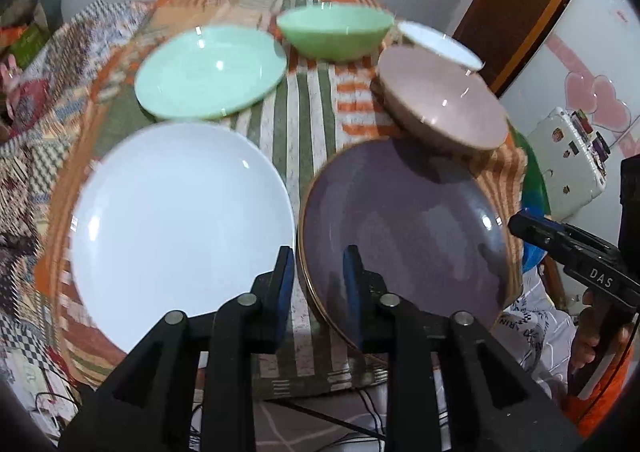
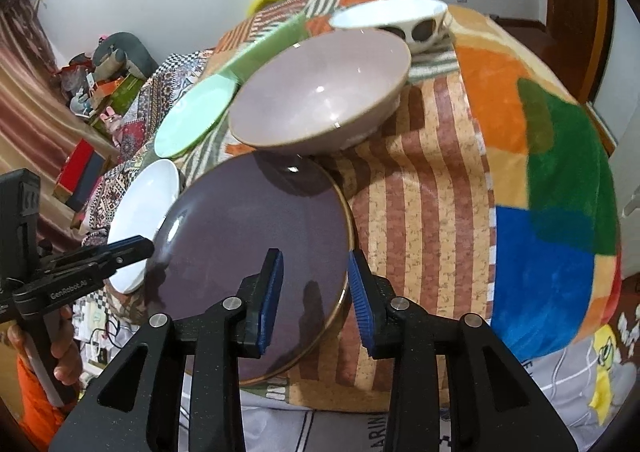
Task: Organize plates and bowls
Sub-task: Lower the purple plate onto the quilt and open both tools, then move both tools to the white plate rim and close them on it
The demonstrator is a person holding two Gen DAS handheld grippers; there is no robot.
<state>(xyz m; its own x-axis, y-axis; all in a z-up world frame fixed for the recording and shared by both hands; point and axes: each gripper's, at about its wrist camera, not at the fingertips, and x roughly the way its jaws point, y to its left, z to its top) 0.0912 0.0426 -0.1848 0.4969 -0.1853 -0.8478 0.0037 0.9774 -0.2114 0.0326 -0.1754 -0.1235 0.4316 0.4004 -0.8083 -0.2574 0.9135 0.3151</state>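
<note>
Status: nothing stacked yet afaict, task basically at the start.

On the worktop (image 1: pixel 316 124) w/ patchwork cloth you've got 3 plates + 3 bowls, all separate:
- white plate (image 1: pixel 180 228) front-left
- purple plate (image 1: pixel 404 228) front-right, gold rim, near edge overhangs the worktop edge a bit
- mint plate (image 1: pixel 210 72) behind the white one
- green bowl (image 1: pixel 334 30) at back, centre
- pink bowl (image 1: pixel 440 104) just behind the purple plate, rim looks to overlap its far edge
- white patterned bowl (image 2: pixel 390 18) furthest back right

Your left gripper (image 1: pixel 318 272) hovers over the gap btw white and purple plates, jaws spread, holding nothing. Your right gripper (image 2: pixel 316 284) has jaws spread either side of the purple plate's right rim, not closed on it; can't tell if pads touch.

Left to do, my read: all of it. Plates into one stack, bowls nested into another. Purple plate looks like the first pick. Watch the pink bowl resting so close to it, lifting the plate may tip or drag it.
</note>
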